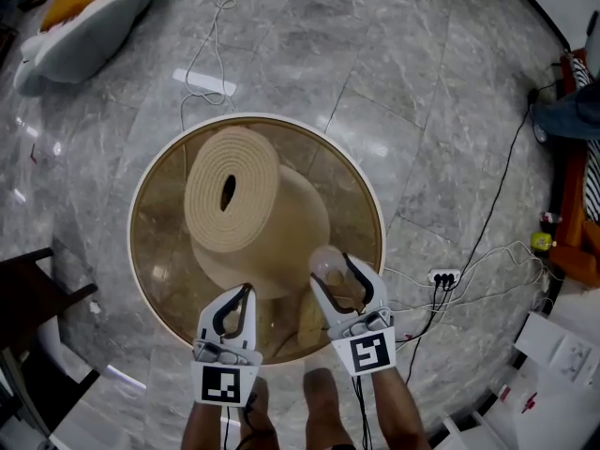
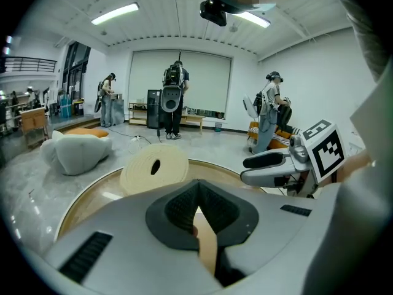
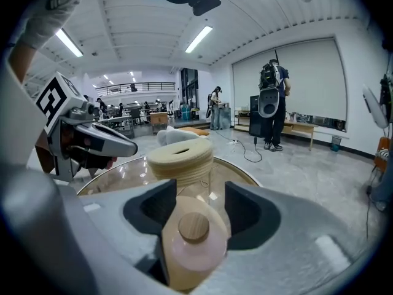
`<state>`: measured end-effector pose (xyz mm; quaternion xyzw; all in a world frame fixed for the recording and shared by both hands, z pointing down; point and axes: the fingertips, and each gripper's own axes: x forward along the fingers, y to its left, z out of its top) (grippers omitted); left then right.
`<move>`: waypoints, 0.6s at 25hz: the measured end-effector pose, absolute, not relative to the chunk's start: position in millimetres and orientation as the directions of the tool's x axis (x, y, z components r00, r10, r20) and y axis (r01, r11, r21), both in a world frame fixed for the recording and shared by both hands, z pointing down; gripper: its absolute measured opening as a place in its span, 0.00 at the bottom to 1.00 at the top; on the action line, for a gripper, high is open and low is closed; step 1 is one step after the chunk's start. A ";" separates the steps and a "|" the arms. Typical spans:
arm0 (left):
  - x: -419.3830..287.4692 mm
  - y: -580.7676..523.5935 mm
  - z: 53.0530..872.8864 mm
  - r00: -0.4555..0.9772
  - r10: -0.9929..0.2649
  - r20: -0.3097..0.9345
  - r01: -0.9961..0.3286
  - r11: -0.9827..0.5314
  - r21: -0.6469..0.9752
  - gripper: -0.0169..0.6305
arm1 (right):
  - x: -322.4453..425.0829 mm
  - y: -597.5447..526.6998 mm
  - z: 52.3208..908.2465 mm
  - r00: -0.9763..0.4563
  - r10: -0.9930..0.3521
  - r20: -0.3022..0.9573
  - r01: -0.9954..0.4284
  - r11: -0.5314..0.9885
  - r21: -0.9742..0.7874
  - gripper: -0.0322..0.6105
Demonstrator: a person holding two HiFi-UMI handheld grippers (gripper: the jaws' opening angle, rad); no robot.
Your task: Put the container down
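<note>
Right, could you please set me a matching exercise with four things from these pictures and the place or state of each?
Things:
1. container
2. left gripper
3. beige coil
4. grey cushion

Places or states:
A. on the floor beyond the round table
B. fingers together, nothing between them
C. between the open fingers of the right gripper
D. near the middle of the round table

Pairs: 1-C, 2-B, 3-D, 4-A.
</note>
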<state>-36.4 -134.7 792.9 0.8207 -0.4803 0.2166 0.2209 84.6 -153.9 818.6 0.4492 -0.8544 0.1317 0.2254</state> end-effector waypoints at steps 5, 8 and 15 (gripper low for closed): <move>-33.4 -141.7 757.1 0.452 -0.711 0.539 -0.880 -0.454 0.139 0.05 | 87.0 -155.6 785.3 -0.486 -0.724 0.490 -0.839 0.544 -0.028 0.43; -32.8 -147.4 729.4 0.452 -0.723 0.522 -0.881 -0.454 0.134 0.05 | 89.0 -159.2 758.5 -0.476 -0.736 0.480 -0.847 0.530 -0.027 0.42; -32.4 -159.3 648.9 0.461 -0.755 0.465 -0.877 -0.467 0.111 0.05 | 91.0 -165.0 681.7 -0.460 -0.764 0.453 -0.863 0.505 -0.026 0.40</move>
